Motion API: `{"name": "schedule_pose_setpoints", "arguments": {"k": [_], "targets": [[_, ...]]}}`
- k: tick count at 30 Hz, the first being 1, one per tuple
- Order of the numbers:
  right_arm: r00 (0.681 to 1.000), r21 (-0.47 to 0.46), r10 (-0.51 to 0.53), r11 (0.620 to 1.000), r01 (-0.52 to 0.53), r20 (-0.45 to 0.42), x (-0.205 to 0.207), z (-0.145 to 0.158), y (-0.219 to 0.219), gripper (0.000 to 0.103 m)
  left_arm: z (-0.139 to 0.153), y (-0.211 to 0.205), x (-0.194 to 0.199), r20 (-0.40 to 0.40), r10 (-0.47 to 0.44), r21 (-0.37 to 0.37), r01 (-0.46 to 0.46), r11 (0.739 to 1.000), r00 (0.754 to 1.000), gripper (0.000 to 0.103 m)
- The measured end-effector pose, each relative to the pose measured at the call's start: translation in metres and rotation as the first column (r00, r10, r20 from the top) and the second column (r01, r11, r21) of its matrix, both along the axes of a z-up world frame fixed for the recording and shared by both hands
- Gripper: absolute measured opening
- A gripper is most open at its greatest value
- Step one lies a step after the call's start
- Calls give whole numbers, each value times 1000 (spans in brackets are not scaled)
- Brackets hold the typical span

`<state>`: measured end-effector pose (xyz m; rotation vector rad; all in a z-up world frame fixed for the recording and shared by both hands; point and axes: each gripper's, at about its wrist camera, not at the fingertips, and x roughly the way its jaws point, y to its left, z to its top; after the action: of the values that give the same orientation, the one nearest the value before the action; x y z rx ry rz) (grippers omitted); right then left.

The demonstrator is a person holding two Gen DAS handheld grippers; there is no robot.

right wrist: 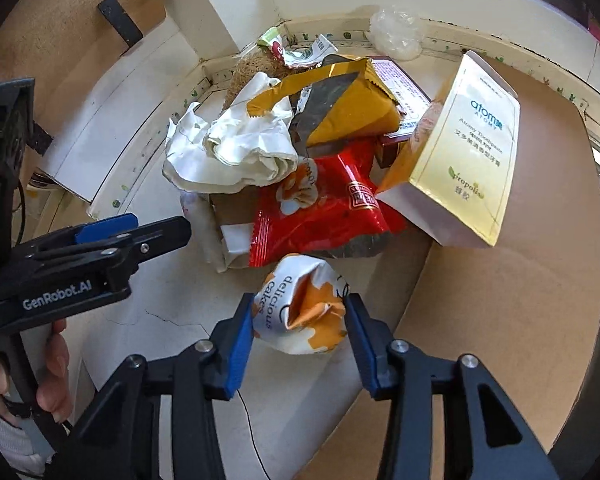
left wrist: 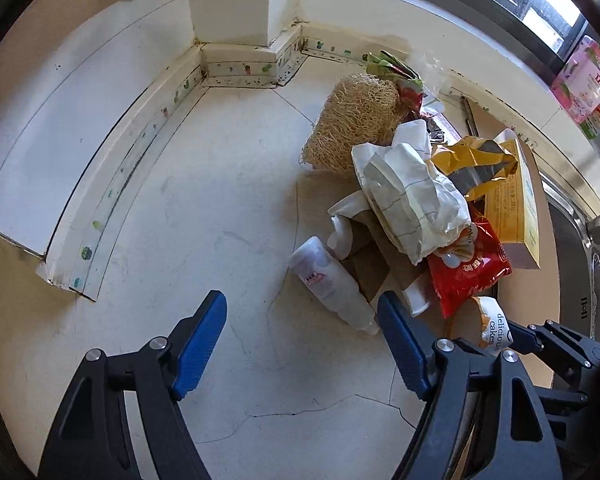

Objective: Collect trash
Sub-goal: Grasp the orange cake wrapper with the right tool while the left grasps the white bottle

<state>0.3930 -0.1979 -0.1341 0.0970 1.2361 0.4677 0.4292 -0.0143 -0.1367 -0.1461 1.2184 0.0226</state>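
Crinkled white-and-orange cake wrapper (right wrist: pixel 300 312) sits pinched between the right hand-held gripper (right wrist: pixel 298 330) pads; left hand-held gripper (left wrist: pixel 300 344) gapes empty.

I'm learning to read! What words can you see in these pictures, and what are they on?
"delicious cakes": cake wrapper between the right gripper pads.
"atom", "Atomy Toothpaste", "propolis": gold box.
"GenRobot.AI": left gripper.
Red snack bag, plastic bottle, pink package: print unreadable.
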Motion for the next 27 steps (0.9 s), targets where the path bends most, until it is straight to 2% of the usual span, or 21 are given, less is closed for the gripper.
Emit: {"name": "schedule_pose_setpoints", "arguments": {"k": [10, 15, 20, 27], "targets": [[1000, 44, 13, 999, -12, -18, 2, 0, -10, 45, -23, 0, 24, -45, 81, -22, -82, 996, 996, 52], [1000, 58, 18, 998, -17, -25, 1, 0, -18, 45, -30, -2, 29, -43, 101, -2, -101, 995, 994, 31], [999, 68, 31, 997, -30, -20, -3, 1, -20, 45, -31, 0, 18, -28, 115, -3, -116, 993, 993, 25], [998, 93, 57, 994, -56, -7, -15, 7, -15, 45, -19, 1, -16, -15, 113, 22, -113, 993, 993, 23]]}}
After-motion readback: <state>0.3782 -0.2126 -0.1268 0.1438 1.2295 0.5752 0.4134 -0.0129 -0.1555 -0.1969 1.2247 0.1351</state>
